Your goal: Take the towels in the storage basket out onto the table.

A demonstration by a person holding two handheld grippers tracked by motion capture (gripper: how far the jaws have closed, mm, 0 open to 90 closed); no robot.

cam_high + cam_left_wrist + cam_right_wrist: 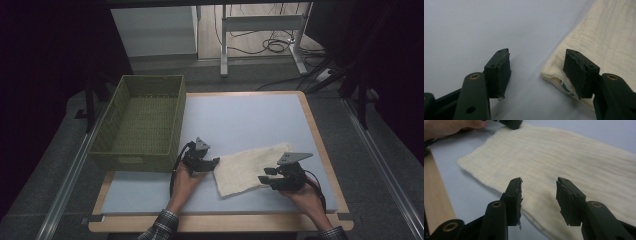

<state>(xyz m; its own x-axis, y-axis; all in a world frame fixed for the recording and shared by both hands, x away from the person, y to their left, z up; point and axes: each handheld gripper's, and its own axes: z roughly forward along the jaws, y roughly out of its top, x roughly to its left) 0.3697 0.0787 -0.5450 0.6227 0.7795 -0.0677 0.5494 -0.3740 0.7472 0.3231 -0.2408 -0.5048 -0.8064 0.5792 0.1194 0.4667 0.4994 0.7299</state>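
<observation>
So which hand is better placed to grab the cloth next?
Probably the left. The left gripper stands open right at a corner of the cloth, one pad beside its edge. The right gripper, also open, hovers over the cloth's long edge.

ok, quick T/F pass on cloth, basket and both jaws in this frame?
1. The cream cloth lies flat on the blue mat. True.
2. The green basket holds the cloth. False: nothing lies in it; the cloth is on the mat.
3. The left gripper is clamped on the cloth. False: jaws open at its corner.
4. The right gripper has open jaws over the cloth's edge. True.
</observation>
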